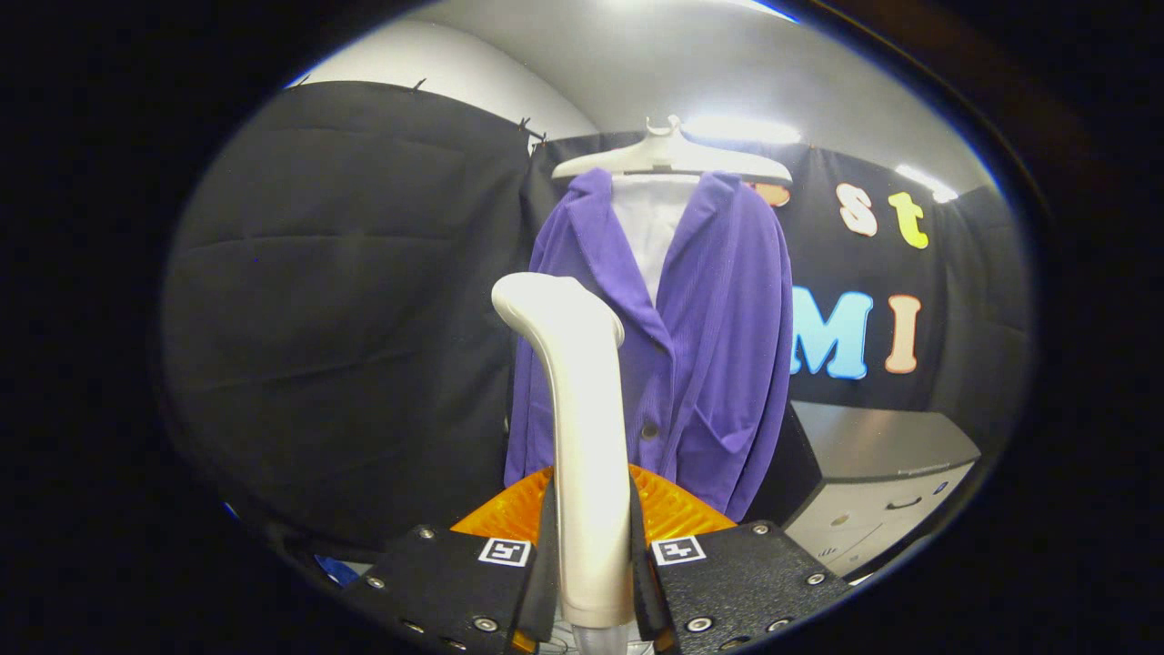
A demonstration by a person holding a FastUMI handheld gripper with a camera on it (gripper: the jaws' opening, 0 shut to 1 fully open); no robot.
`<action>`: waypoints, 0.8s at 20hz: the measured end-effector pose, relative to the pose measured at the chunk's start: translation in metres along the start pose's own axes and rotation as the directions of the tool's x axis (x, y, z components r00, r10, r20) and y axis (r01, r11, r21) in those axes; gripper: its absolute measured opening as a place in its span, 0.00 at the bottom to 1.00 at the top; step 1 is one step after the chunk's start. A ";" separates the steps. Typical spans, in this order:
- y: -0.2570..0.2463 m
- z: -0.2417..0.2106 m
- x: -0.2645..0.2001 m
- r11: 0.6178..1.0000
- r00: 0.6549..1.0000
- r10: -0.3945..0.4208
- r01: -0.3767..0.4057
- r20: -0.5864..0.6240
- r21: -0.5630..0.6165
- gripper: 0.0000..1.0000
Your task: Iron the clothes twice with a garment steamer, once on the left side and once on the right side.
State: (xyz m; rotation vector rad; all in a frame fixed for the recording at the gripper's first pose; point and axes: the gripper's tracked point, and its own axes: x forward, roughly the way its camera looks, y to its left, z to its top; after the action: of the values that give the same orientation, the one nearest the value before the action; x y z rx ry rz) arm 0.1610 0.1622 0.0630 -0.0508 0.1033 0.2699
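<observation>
Steamer handle (582,428) stands clamped between both gripper (591,582) fingers, hiding part of the purple jacket (709,364) beyond. Its lower end is cut off.

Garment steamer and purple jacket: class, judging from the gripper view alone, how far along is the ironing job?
Done: the gripper is shut on the garment steamer, its handle clamped upright between both fingers. In hand: the steamer's head sits in front of the purple jacket, which hangs on a white hanger; whether it touches the fabric cannot be told. Left: nothing shows that either the left-side or the right-side pass is finished.
</observation>
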 end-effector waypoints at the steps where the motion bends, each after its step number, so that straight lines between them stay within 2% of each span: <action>1: 0.004 0.010 -0.002 1.000 1.000 0.001 -0.001 0.021 0.006 0.34; 6: 0.013 0.058 0.022 0.997 0.988 -0.074 0.072 0.135 0.016 0.34; 10: 0.023 0.085 0.047 0.990 0.964 -0.133 0.138 0.229 -0.005 0.34; 16: 0.032 0.091 0.081 0.976 0.946 -0.188 0.210 0.264 -0.057 0.34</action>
State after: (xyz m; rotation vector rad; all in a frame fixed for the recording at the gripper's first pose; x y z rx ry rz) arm 0.2383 0.2200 0.1436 -0.1090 -0.1713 0.0760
